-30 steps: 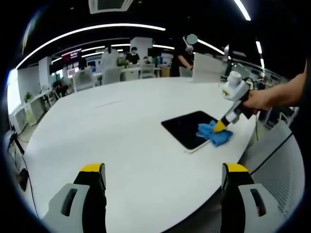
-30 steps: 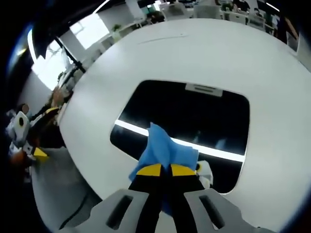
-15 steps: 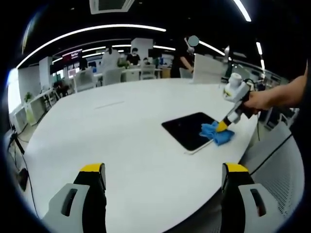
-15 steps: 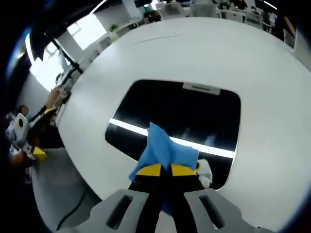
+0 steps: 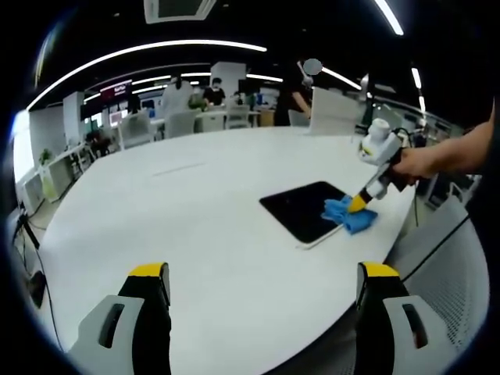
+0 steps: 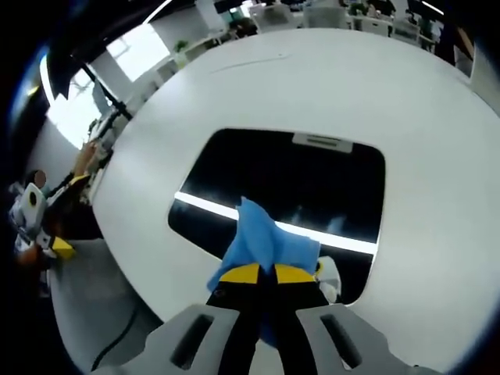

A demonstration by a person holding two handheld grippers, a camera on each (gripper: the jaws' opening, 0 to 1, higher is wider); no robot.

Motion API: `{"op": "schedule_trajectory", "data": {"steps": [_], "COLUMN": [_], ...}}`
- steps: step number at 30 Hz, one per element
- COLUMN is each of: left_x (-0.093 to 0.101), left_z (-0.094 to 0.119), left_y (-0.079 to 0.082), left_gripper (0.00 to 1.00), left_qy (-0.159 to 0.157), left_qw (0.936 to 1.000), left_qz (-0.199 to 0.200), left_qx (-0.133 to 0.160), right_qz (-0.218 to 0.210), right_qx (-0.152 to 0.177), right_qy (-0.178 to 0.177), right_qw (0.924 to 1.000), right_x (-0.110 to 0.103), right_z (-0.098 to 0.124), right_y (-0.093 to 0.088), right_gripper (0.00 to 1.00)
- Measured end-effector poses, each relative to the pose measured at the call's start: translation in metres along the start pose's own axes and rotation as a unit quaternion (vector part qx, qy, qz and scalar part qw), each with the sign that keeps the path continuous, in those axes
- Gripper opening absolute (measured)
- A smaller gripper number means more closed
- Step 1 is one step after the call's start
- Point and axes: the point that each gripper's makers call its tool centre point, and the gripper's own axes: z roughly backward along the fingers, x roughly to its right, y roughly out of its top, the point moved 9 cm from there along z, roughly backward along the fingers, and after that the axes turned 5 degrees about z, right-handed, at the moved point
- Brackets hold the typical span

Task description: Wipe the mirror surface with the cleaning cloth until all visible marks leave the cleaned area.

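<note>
Right gripper view: right gripper jaws pinch cloth on mirror | left gripper wide, empty

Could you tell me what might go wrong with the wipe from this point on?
The mirror lies near the table edge with nothing holding it, while the left gripper is open and well clear of it, so a firm stroke could push it off. The right gripper pinches only part of the blue cloth, which might slip free. Faint smudges beyond the cloth may get missed.

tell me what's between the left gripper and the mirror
Only bare white table. In the left gripper view the left gripper hangs open over it, and nothing lies on the stretch up to the mirror, where the right gripper presses the cloth.
</note>
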Motion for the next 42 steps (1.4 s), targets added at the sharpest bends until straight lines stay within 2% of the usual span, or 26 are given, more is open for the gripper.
{"op": "schedule_trajectory", "data": {"steps": [12,32,42], "left_x": [0.000,-0.001,-0.002], "left_z": [0.000,-0.001,-0.002], "left_y": [0.000,0.000,0.000], "left_gripper": [0.99,0.99,0.99], "left_qy": [0.003,0.007,0.008], "left_qw": [1.0000,0.9999,1.0000], "left_qz": [0.002,0.007,0.006], "left_qx": [-0.002,-0.002,-0.002], "right_qz": [0.023,0.052,0.045], "right_qx": [0.010,0.004,0.006], "right_qy": [-0.016,-0.027,-0.031], "right_qw": [0.9995,0.9983,0.9985], "right_x": [0.009,0.032,0.043], "right_z": [-0.010,-0.026,-0.034], "right_y": [0.022,0.064,0.084], "right_gripper": [0.00,0.00,0.00]}}
